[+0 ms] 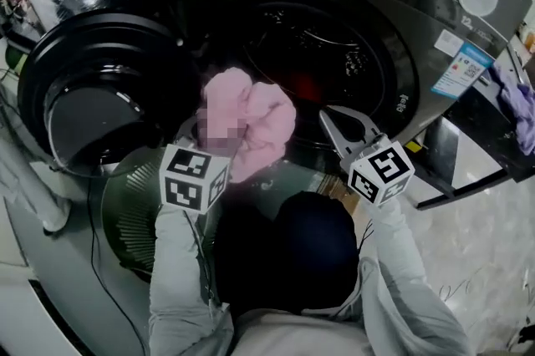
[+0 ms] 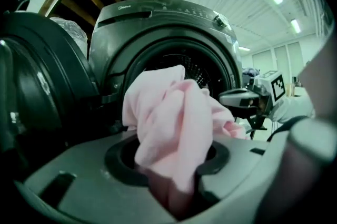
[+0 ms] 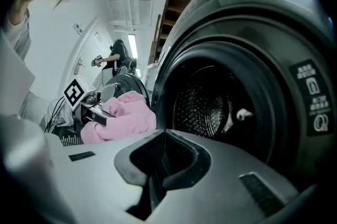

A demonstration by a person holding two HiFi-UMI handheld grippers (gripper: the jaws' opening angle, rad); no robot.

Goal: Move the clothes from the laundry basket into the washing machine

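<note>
One pink cloth is pinched in the left gripper, with the drum dead ahead of it. Right gripper sits by the drum too, fingers together and empty.

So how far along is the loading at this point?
Done: the washer door is open, and a reddish shape in the drum may be a garment already loaded. In hand: the left gripper grips a pink garment before the opening; the right gripper is shut, empty. Left: putting it in, plus whatever the laundry basket holds, which isn't visible.
</note>
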